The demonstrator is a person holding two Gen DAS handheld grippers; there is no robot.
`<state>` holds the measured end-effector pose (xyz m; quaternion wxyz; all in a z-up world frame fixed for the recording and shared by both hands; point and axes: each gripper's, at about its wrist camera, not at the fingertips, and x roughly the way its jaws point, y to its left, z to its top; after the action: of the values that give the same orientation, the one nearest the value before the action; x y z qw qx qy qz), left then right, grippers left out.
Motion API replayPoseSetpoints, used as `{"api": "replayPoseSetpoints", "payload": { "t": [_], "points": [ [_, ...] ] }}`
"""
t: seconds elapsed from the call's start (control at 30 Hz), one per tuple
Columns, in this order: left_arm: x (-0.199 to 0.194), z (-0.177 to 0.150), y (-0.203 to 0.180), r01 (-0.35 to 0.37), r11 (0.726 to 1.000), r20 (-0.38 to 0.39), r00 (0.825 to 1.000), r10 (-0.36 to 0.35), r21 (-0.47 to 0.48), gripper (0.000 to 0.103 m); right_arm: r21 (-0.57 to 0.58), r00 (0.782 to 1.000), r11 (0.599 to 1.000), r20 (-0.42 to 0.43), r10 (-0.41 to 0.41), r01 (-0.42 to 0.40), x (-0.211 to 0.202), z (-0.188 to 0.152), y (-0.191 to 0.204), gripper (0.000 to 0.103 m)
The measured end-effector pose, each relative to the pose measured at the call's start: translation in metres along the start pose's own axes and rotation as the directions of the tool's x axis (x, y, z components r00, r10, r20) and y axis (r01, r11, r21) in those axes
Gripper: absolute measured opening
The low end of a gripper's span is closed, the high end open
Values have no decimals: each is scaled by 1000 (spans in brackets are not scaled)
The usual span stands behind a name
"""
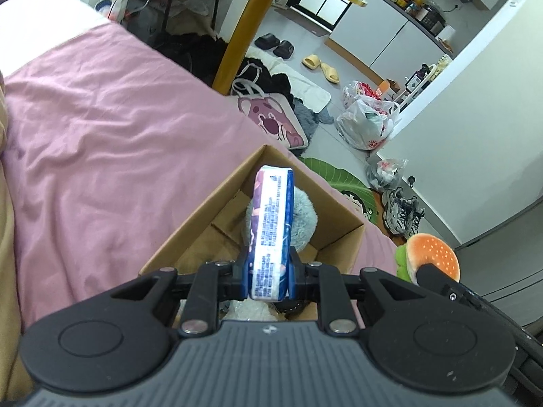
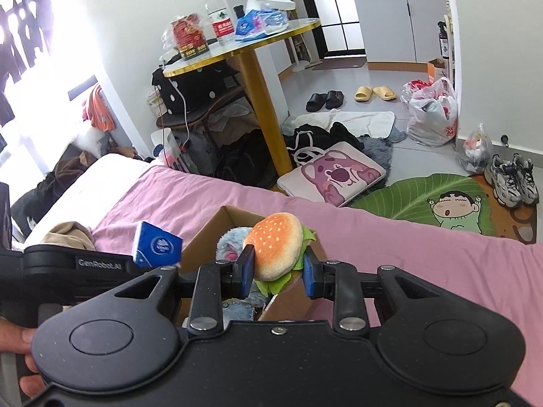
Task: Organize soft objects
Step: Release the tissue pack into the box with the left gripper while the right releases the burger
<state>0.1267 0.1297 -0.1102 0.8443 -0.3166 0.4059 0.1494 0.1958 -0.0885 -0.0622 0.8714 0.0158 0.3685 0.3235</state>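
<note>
The left gripper [image 1: 268,271] is clamped tight on a blue-and-white tissue pack [image 1: 271,230], its fingers [image 1: 245,273] pressed against both narrow sides; the pack stands on edge above the open cardboard box [image 1: 342,234]. The right gripper [image 2: 279,273] grips a plush hamburger [image 2: 276,249], its fingers [image 2: 245,268] spread about as wide as the bun and touching it on either side, the green felt lettuce hanging below. The burger hangs over the right near part of the box [image 2: 234,215].

The box sits on the pink bed sheet [image 1: 101,156], near the bed's right edge. Inside lies a grey-blue fluffy plush toy [image 1: 303,213], with a pink mouth showing in the right wrist view [image 2: 230,247]. Something white and soft shows at the near end of the box, but what it is cannot be told. Bare cardboard floor flaps show on the left side of the box.

In the right wrist view the tissue pack [image 2: 157,246] appears to the left of the box.
</note>
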Motion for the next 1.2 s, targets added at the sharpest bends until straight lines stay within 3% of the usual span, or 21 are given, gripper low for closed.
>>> {"api": "replayPoseSetpoints", "payload": {
  "t": [0.2,0.63,0.73,0.93,1.1,1.2],
  "points": [
    [16,0,14,13,999,-31,999,-14,-40,20,-33,1000,999,-13,-19,19,10,5,13,28],
    [24,8,32,16,996,15,1000,-15,-84,28,-84,995,993,-57,-84,79,39,16,26,30],
    [24,9,34,17,996,17,1000,-16,-91,38,-96,992,991,-71,-100,93,46,17,30,41],
    [22,10,32,18,998,35,999,-15,-67,54,-94,990,990,-75,-116,109,42,16,32,44],
    [14,12,29,-11,998,59,998,15,-62,78,-88,989,989,-72,-129,122,29,15,29,51],
    [8,12,21,-4,1000,62,998,6,-25,82,-82,989,989,-66,-132,126,19,16,25,54]
  ]
}}
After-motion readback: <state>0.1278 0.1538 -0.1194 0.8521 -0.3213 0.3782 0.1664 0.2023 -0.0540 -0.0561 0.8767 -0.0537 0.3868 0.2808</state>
